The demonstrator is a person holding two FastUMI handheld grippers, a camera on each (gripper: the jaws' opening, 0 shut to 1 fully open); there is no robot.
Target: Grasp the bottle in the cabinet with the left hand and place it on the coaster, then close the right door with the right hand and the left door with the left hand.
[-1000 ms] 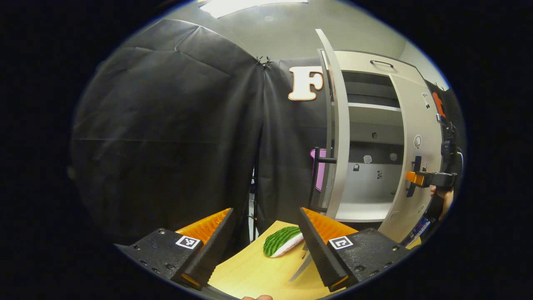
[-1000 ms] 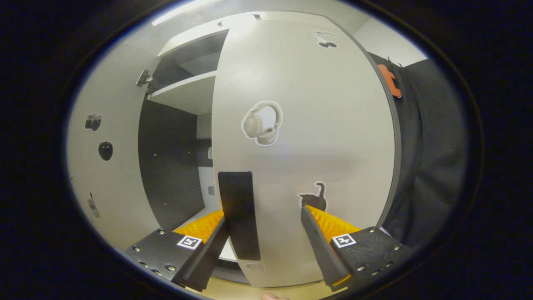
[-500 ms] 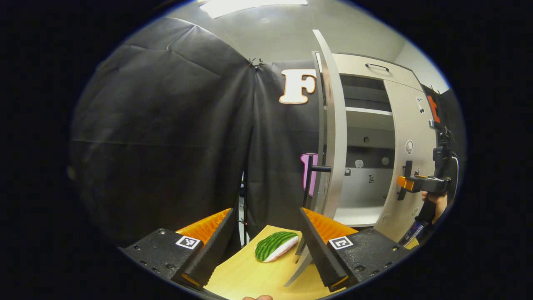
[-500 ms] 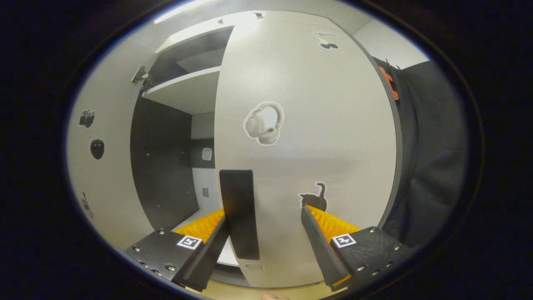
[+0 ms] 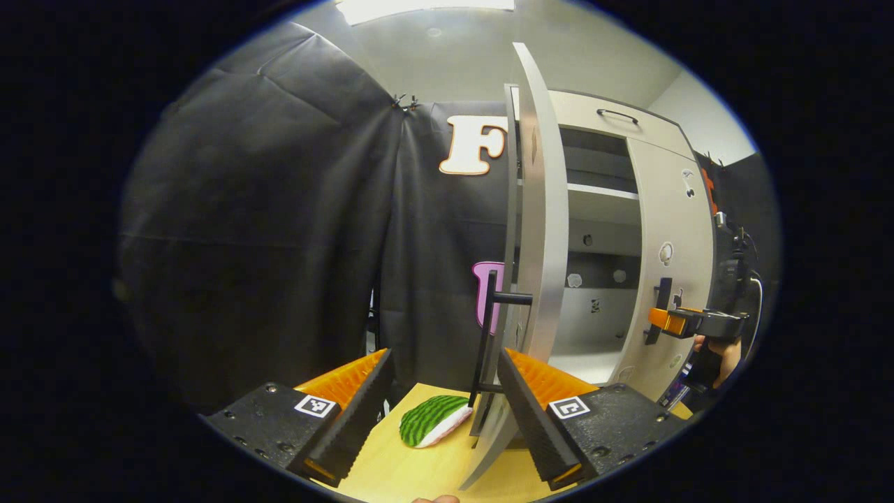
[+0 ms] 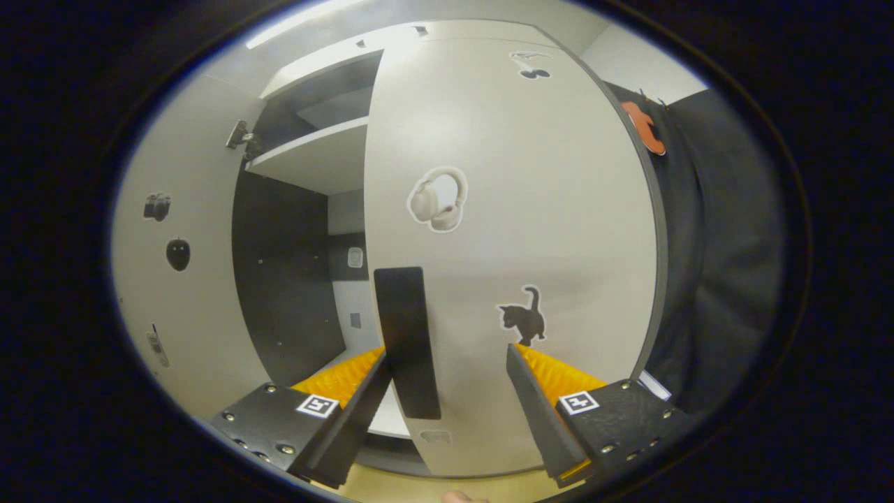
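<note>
the right gripper hangs wide open at the partly open right door, its flat black upright handle between the fingers. the left gripper, wide open, faces the smooth left door edge-on, bar handle vertical.

We see a pale grey cabinet with black door handles, a black cat sticker, a green-striped watermelon-patterned piece with a white edge, and a light wooden worktop.
</note>
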